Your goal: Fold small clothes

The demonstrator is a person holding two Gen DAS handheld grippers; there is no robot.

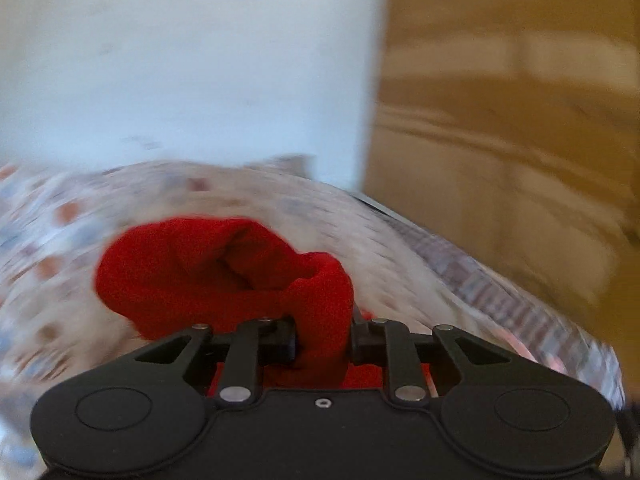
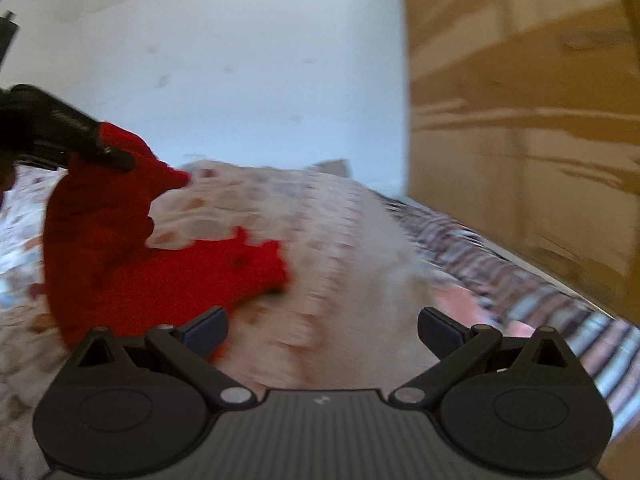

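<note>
The left hand-held gripper (image 1: 324,344) pinches the red garment (image 2: 120,264) above the bed (image 2: 340,240); the right hand-held gripper (image 2: 323,330) hangs spread beside it, near the bed's right edge.

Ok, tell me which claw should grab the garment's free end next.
Right. The right claw is open and holds nothing, just above the red garment lying on the bedspread. The left claw is already shut on the garment's raised end.
</note>
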